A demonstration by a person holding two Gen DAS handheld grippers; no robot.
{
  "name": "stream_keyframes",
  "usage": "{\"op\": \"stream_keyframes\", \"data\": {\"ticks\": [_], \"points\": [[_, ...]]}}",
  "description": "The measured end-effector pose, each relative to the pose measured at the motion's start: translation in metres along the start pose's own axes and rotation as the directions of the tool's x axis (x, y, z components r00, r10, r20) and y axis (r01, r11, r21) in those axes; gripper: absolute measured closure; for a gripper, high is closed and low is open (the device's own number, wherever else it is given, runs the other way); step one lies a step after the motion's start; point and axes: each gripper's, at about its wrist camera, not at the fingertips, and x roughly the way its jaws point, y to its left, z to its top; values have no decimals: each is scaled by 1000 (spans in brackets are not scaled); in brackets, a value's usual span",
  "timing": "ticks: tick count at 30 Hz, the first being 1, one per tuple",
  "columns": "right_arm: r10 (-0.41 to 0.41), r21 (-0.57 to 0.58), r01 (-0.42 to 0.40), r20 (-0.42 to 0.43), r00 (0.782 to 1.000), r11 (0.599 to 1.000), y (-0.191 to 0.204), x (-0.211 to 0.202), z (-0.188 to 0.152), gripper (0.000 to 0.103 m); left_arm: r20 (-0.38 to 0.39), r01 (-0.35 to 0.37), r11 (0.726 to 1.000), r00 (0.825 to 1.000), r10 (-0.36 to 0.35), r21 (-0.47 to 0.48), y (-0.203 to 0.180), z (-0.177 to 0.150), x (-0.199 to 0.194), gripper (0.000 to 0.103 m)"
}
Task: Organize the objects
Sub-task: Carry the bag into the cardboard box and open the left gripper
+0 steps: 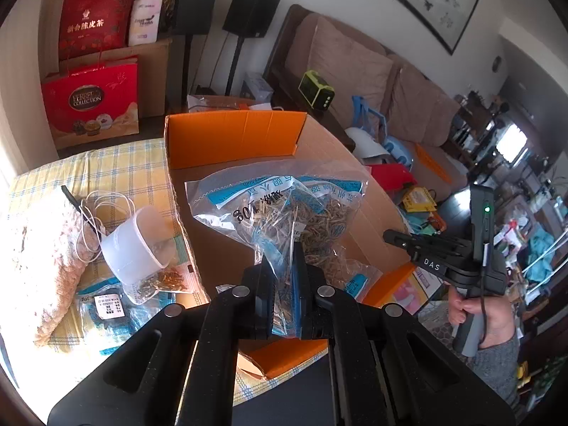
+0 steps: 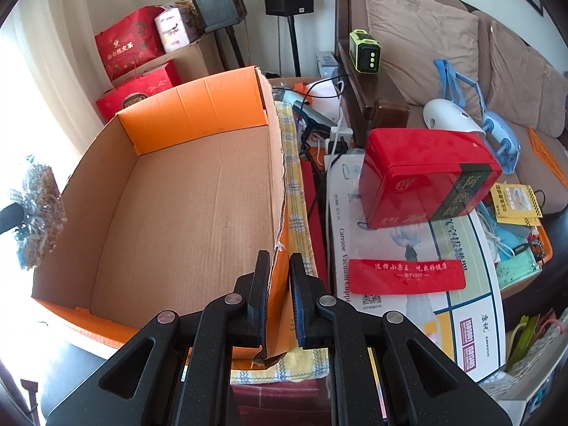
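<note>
My left gripper point(image 1: 285, 269) is shut on a clear plastic bag of dried herbs point(image 1: 284, 209) with blue labels and holds it over the open cardboard box point(image 1: 234, 135) with orange flaps. The bag also shows at the left edge of the right wrist view point(image 2: 39, 213). My right gripper point(image 2: 278, 277) straddles the box's right wall point(image 2: 278, 191); its jaws stand a little apart with the torn wall edge between them. The box floor point(image 2: 184, 206) is bare. The right gripper also shows in the left wrist view point(image 1: 426, 245), held by a hand.
A white plastic cup point(image 1: 133, 245), more herb packets point(image 1: 106, 309), a white cable and a towel lie on the checked cloth point(image 1: 117, 167) left of the box. A red tin point(image 2: 426, 177) sits on a printed carton right of the box. Sofa point(image 2: 426, 35) and speakers behind.
</note>
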Motion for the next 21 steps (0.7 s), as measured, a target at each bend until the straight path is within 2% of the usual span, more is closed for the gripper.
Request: {"op": "stream_keyframes", "data": {"ticks": [13,21], "points": [[0,0,0,1,1000,1000,-1,0,0,93,-88,22,1000,996,-23,-13,-23,-12,49,96],[1,3,-1,1,1000,1000,-1,0,0,93,-119,-8,999,993,4,-34,-22,-17,61,93]]}}
